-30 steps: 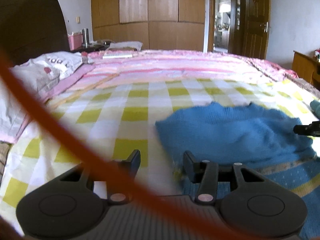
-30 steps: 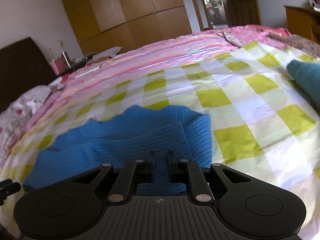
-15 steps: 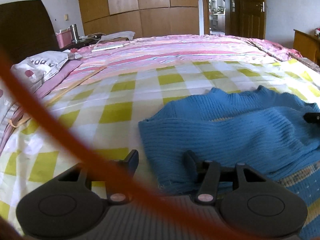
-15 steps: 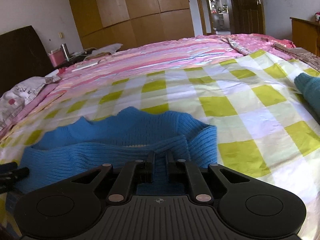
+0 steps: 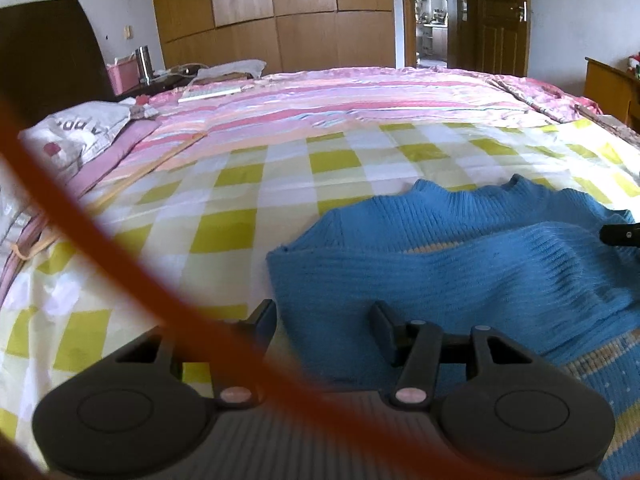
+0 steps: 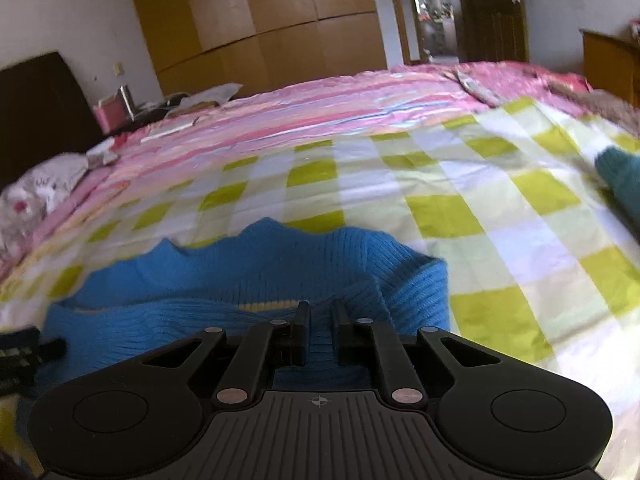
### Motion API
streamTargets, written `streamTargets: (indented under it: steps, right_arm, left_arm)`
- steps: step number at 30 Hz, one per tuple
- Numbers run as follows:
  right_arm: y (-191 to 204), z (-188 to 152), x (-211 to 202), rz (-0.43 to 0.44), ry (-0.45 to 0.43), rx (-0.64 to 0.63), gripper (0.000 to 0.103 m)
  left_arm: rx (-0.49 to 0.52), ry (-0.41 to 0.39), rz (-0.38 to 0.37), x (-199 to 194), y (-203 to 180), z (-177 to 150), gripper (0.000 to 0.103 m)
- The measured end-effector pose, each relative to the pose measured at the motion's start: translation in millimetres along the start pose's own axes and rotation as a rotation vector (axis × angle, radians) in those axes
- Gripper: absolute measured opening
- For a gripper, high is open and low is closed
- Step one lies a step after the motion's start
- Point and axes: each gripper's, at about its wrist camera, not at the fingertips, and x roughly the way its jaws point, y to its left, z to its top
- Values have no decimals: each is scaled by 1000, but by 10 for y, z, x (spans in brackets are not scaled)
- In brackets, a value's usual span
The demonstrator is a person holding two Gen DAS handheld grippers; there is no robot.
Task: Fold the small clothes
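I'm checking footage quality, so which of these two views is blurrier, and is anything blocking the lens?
Right wrist view: motion-smeared, soft checkered bedspread and wardrobe; the blue sweater is fuzzy. Left wrist view: sharper, but an out-of-focus orange cord crosses the lens, partly over the left gripper. Both bend straight lines, fisheye style.

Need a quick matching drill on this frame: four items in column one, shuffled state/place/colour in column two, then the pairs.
Column one:
1. left hand-held gripper
2. right hand-held gripper
3. blue knit sweater
4. pink box

Column two:
A. on the bedside stand by the dark headboard
B. jaws spread apart, edge of the knit between them
C. lying on the green checked sheet
D. jaws nearly shut on a fold of knit

Pairs: 1-B, 2-D, 3-C, 4-A
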Motion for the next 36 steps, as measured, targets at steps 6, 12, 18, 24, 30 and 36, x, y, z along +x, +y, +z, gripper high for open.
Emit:
streamTargets:
  steps: [6, 12, 18, 24, 30, 36]
  right_arm:
    - [31, -78, -315, 20, 5, -29, 15]
    - [-4, -326, -718, 52, 53, -20, 15]
    - [-17, -627, -1198, 77, 97, -35, 21]
    - [-64, -931, -1598, 66, 131, -18, 24]
    - [-179, -1258, -1917, 32, 177, -5, 26]
    - [-349, -1497, -2181, -10, 216, 28, 30]
  left_arm:
    - [-9, -1, -23, -272, 52, -145, 58]
    - [-28, 42, -65, -656, 159, -461, 58]
    - [-27, 61, -82, -994, 199, -745, 58]
    - [-52, 89, -113, -1335, 239, -1050, 58]
    - [-26, 126, -122, -1602, 221, -1366, 58]
    - [-8, 151, -156, -1743, 159, -1598, 58]
